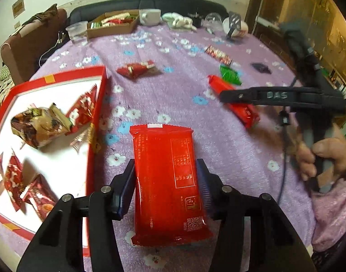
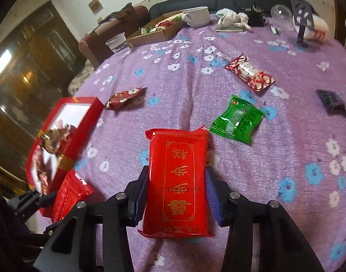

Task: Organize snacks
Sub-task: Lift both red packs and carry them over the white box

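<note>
Tongs [image 1: 166, 181] around glossy rectangular packet [image 1: 168, 181]

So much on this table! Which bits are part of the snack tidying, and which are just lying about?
Part of the job:
- red packet in the left gripper
- red packet with gold print in the right gripper
- red box holding snacks
- green packet
- red-and-white packet

Lying about:
- white mug
- plastic cup
- cardboard tray
</note>
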The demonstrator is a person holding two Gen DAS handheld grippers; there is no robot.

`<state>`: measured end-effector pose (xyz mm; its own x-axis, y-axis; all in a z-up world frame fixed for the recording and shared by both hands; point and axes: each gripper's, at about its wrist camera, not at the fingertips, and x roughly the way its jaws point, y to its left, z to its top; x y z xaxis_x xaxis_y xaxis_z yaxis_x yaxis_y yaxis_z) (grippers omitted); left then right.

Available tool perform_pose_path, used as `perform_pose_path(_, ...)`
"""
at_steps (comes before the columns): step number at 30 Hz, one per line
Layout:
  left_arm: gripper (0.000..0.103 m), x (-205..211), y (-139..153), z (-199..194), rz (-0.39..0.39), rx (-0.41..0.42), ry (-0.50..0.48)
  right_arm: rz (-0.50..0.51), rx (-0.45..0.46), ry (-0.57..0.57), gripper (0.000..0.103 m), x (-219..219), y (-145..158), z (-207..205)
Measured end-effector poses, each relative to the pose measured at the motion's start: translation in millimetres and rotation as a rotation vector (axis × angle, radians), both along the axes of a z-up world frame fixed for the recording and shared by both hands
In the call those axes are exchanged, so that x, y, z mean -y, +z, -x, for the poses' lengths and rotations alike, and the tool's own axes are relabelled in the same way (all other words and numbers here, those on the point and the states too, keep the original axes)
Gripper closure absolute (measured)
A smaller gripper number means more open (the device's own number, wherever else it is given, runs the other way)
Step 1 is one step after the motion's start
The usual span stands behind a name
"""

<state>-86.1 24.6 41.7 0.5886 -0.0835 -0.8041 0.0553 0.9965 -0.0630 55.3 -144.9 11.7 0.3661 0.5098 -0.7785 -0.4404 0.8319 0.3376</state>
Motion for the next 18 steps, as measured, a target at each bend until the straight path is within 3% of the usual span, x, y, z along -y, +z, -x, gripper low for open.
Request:
perform_pose_path(10,0.054,-36.4,48.9,48.5,-0.003,0.190,0.057,-0.126,0.012,-0.108,0.056,25.9,-1.6,-17.6)
perform_pose_path(14,0.054,-67.6,63.8,75.3,0.001,0.261,0.121,-0.153,0.066,-0.178,0.056,39.2,2.8,-18.2)
perform_pose_path(18,0.054,-110.6,70.9,102.5,0.006,0.299,0.221,-0.245,0.025,-0.240,0.056,38.9,7.7,-17.4)
